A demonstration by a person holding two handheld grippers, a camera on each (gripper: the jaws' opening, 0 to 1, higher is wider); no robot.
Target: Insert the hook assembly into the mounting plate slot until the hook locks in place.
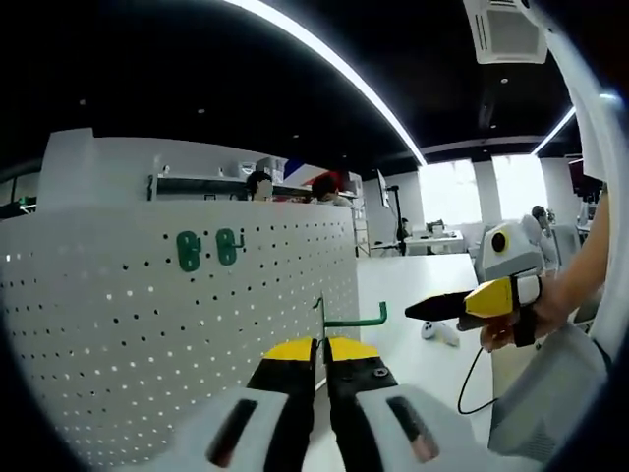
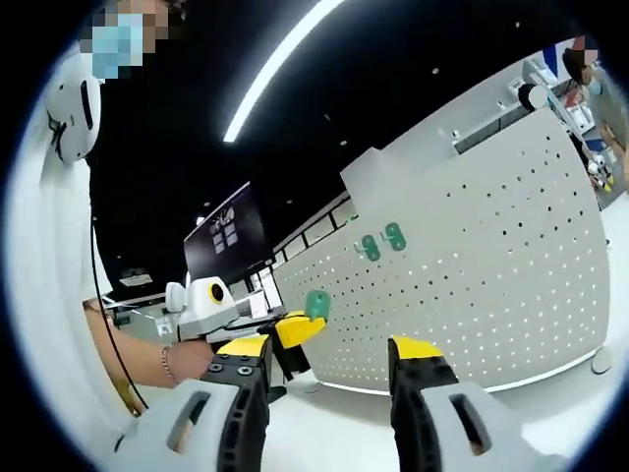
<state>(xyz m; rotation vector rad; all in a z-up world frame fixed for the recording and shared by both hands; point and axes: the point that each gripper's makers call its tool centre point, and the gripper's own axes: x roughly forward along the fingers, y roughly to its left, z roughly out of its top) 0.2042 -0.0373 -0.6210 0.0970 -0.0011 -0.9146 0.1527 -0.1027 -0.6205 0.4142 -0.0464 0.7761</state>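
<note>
Left hand-held gripper (image 1: 321, 356) clamps green hook (image 1: 346, 318) beside white pegboard (image 1: 147, 324).

Green hook (image 1: 352, 319): thin bent rod, one upright leg and one long arm that runs level to an upturned tip. It sits pinched between the yellow-tipped jaws of the left gripper (image 1: 321, 352), close in front of the panel. In the right gripper view its round green end (image 2: 317, 303) shows past the jaw tips.

Mounting plate (image 1: 177, 324): white perforated panel, standing upright on the white surface, rows of small holes. Two green pieces (image 1: 206, 249) already sit side by side near its top edge; probably hook bases, too small to tell.
</note>
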